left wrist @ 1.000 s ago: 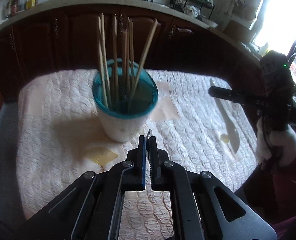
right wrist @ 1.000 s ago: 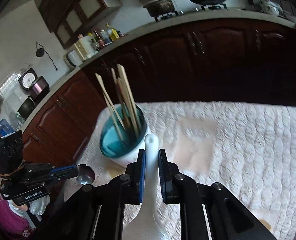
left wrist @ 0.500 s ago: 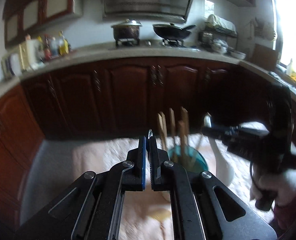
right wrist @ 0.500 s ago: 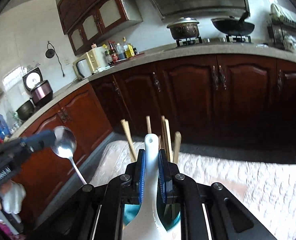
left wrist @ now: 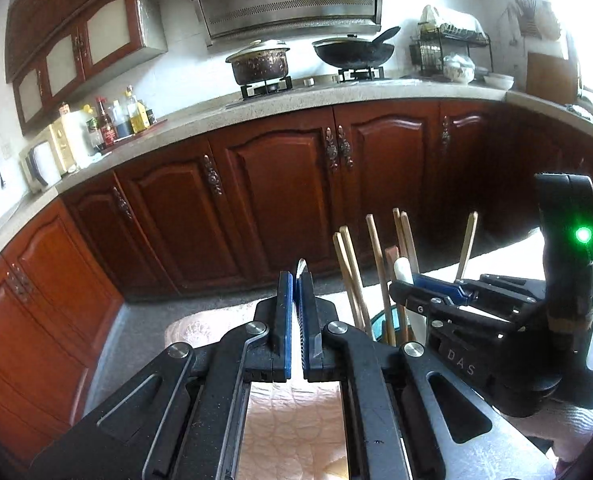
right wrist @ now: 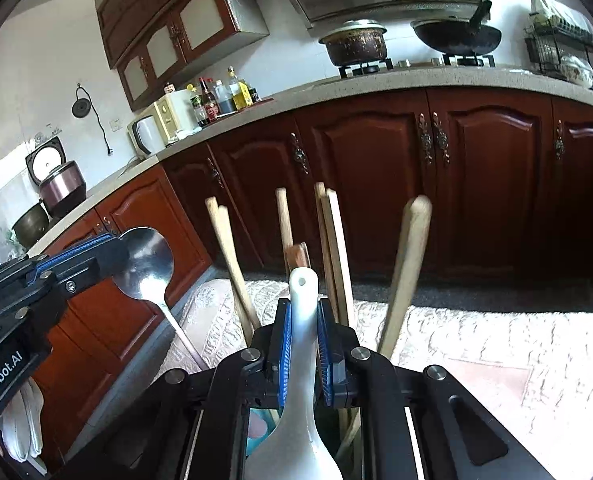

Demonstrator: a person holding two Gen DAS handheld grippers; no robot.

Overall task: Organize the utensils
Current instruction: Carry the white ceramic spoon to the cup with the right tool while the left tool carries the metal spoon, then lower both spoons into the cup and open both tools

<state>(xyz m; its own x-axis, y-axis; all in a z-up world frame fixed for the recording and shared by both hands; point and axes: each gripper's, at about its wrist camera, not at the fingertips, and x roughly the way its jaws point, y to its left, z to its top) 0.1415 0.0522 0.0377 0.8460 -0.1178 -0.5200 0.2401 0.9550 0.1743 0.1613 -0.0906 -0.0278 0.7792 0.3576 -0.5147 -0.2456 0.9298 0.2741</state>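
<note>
My right gripper [right wrist: 301,320] is shut on a white ceramic spoon [right wrist: 300,400], handle up, bowl down over the teal-rimmed cup [left wrist: 384,322]. Several wooden chopsticks [right wrist: 336,256] stand in that cup, just beyond the fingers. My left gripper [left wrist: 295,292] is shut on a metal spoon [right wrist: 146,264], whose edge shows as a thin sliver [left wrist: 301,266] between the pads. In the right wrist view the spoon's bowl is up and its handle hangs down, left of the cup. The right gripper [left wrist: 436,288] shows at the right of the left wrist view.
The cup stands on a table with a white quilted cloth [right wrist: 476,344]. Dark wood kitchen cabinets [left wrist: 288,188] run behind, under a counter with a pot [left wrist: 260,64], a wok [left wrist: 354,52] and bottles [left wrist: 116,120].
Both grippers have risen and tilted level. The right gripper has carried the white spoon over the cup among the chopsticks. The left gripper still holds the metal spoon, left of the cup.
</note>
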